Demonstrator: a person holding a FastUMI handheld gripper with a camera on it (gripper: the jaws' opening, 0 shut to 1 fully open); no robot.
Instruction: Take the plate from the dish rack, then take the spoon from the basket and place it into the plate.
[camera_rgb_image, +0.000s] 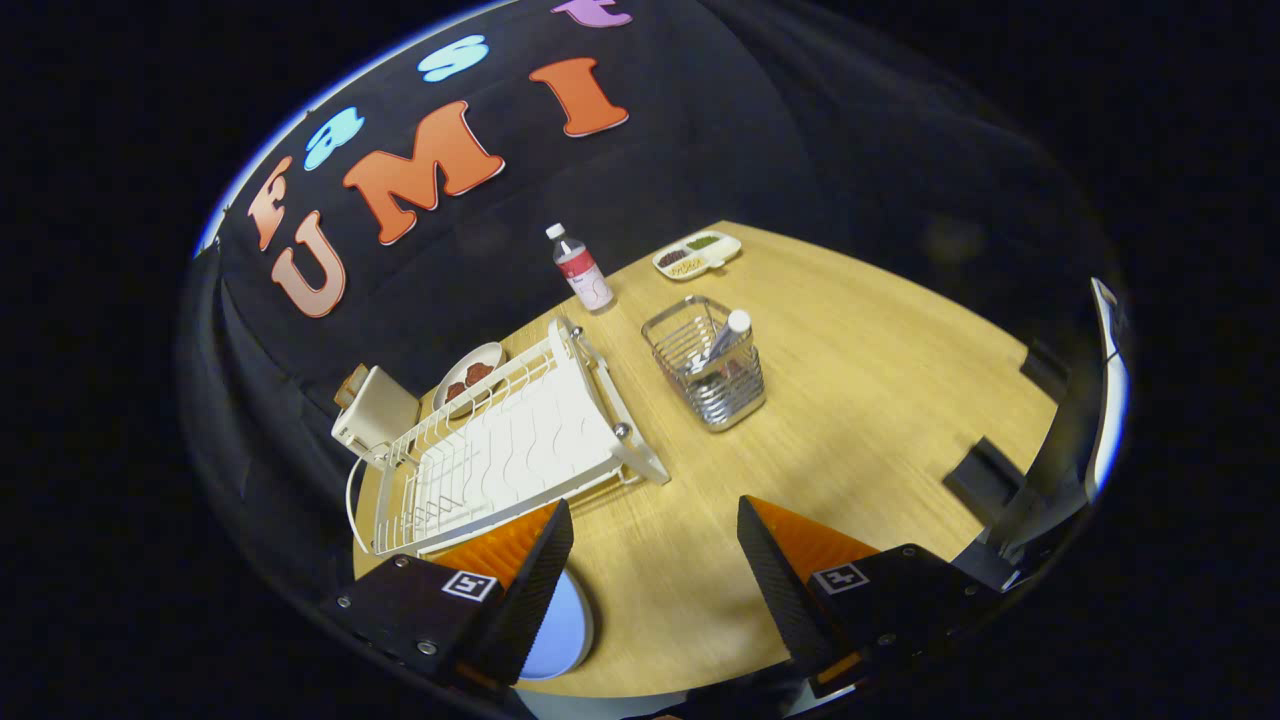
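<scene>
Tongs (655, 570) are held wide above the tabletop (880, 400), plate (565, 630) already set down, basket (708, 375) at 12 o'clock holding the spoon (722, 340).

Evenly lit wooden surface (850, 400) under overhead light, soft short shadows beside the basket (708, 365) and dish rack (510, 445), dark booth wall behind, strong fisheye bending (worst near the rim), a bright glare streak at the far right, centre sharp.
</scene>
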